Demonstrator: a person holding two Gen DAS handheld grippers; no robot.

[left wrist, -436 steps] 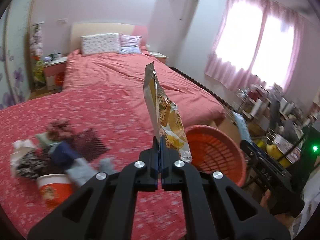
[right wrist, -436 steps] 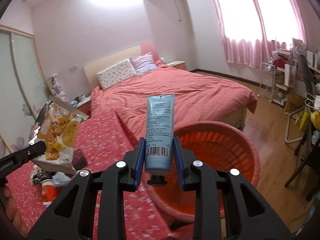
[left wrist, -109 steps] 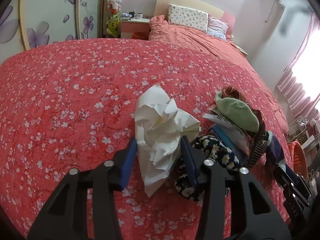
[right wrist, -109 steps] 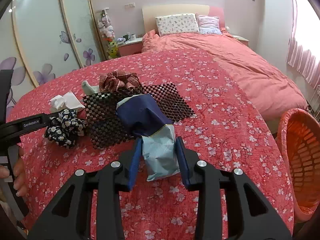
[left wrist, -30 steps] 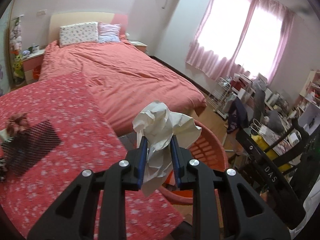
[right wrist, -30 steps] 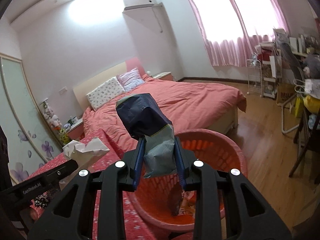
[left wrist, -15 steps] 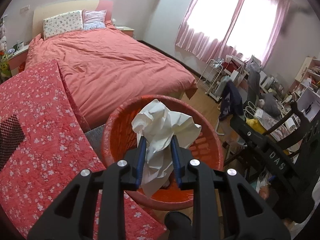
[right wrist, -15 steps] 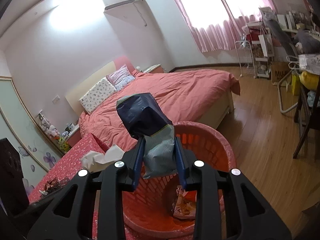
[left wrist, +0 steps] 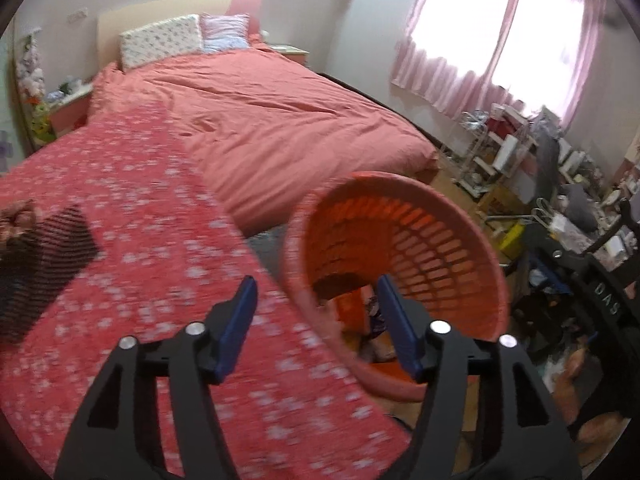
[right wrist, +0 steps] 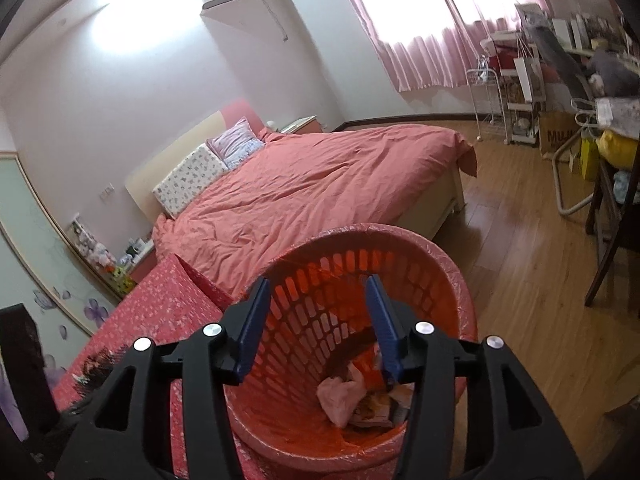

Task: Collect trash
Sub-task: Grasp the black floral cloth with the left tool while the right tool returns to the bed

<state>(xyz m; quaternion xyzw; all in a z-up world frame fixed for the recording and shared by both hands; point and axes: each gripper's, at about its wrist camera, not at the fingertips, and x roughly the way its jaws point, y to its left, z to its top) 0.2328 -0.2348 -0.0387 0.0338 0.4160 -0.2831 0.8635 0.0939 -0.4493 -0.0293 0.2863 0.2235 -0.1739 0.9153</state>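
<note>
The left gripper (left wrist: 316,294), black-framed with flat blue pads, is opening with nothing between its jaws, poised over the near rim of the round orange lattice-walled plastic basket (left wrist: 452,240). The right gripper (right wrist: 318,296) is opening too, empty, above the same basket (right wrist: 456,280). Crumpled tissue (right wrist: 340,398) and glossy wrappers (right wrist: 374,408) lie at the basket's bottom. Beside the basket spreads a red flower-print cloth (left wrist: 160,240).

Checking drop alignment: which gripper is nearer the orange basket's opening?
Right, judging by the views. The right gripper hangs over the orange basket, jaws opening, empty. The left gripper sits at its near rim beside the floral cloth, jaws opening, empty.
</note>
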